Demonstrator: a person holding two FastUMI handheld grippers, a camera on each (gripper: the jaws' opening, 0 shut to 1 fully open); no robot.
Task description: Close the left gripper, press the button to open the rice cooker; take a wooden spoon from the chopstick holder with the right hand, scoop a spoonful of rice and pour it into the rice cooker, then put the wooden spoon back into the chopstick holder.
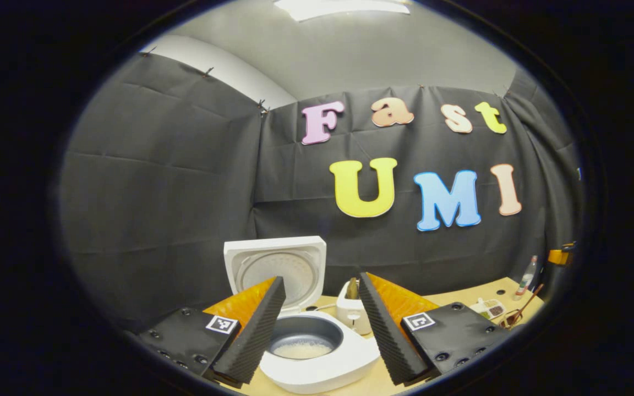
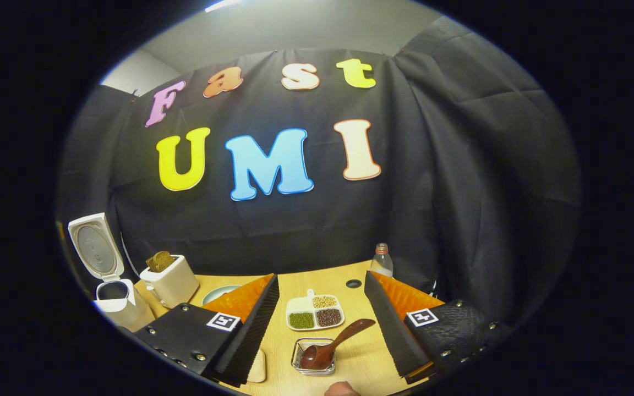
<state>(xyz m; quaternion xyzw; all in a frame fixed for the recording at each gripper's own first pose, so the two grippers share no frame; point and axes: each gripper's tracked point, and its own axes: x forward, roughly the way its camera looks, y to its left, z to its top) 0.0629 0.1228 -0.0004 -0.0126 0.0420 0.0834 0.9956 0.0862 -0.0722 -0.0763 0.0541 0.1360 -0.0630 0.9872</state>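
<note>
Wooden spoon (image 2: 332,345) sits bowl-down in the wire chopstick holder (image 2: 313,357), handle slanting up and to the right, right there in the gap between the right gripper (image 2: 321,324)'s two fingers in the right gripper view. Fingers spread wide, nothing touching either one; the spoon lies free in the middle, nearer the camera than the fingertips. Just beyond the holder is the divided dish (image 2: 313,313) with three sorts of grain or beans, green, dark and pale. A clear bottle (image 2: 381,260) stands farther back on the wooden table (image 2: 361,357), close to the black cloth wall.

Over at the far left of that same view, the rice cooker (image 2: 116,302) stands with its lid (image 2: 96,246) thrown up, and a white toaster (image 2: 171,281) just beside it.

Now the left gripper view: the left gripper (image 1: 321,286) is parted wide too, holding nothing, and the rice cooker (image 1: 317,352) sits squarely between its fingers, very near. Lid (image 1: 276,269) upright behind, dark inner pot (image 1: 306,336) exposed, a shallow pale layer of rice (image 1: 301,350) at the bottom. The toaster (image 1: 353,313) peeks out just behind the cooker, next to the right-hand finger. Far right on the table, small things I can't make out clearly.
</note>
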